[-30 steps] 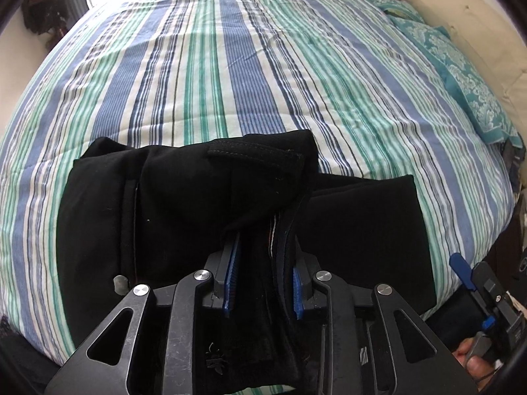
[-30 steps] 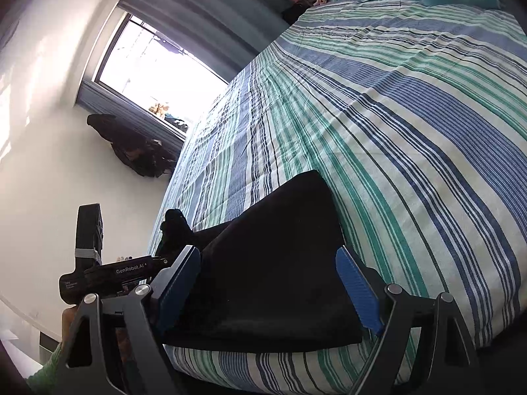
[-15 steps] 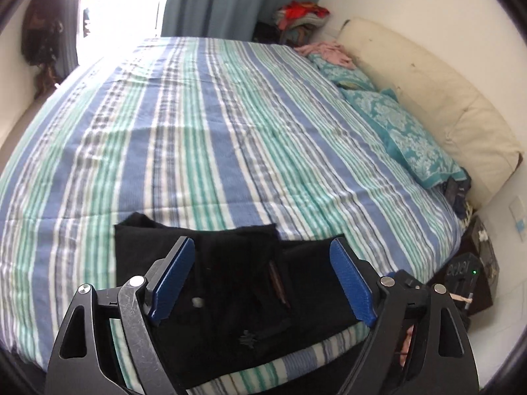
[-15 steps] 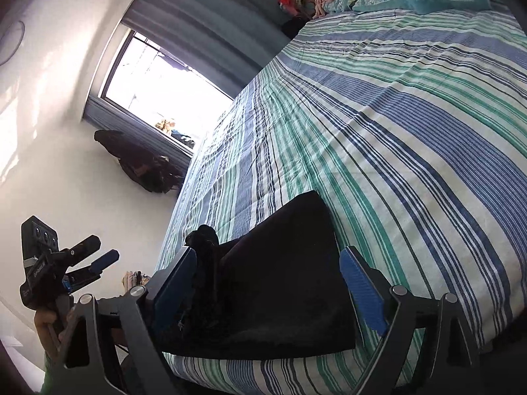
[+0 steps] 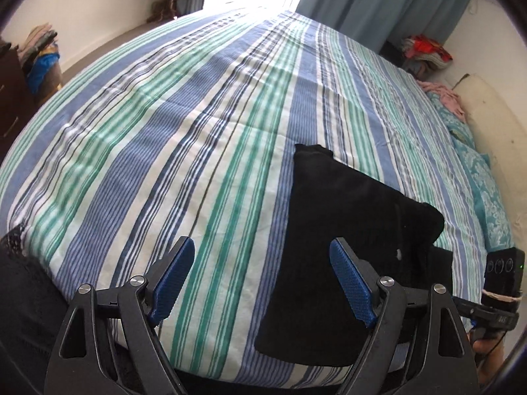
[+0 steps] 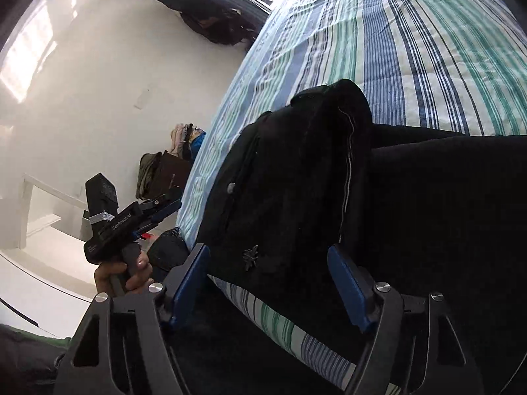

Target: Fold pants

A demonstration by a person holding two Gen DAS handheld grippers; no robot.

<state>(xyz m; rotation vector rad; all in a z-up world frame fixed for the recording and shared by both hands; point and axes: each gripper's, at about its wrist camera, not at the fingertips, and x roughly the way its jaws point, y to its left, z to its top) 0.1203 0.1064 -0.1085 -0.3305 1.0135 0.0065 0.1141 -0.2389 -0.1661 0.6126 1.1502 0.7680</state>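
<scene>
Probably a home bedroom: striped bed (image 5: 197, 164), curtains (image 5: 378, 3), pillows (image 5: 490, 191).

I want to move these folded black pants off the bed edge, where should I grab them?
Grip the thick folded edge of the black pants nearest the bed's side, coming in level from off the bed. That bundle stands raised, so the closing right tongs can straddle it.

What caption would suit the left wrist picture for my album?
Open left tool hovering over a striped bed, folded black pants lying beside it near the edge.
</scene>
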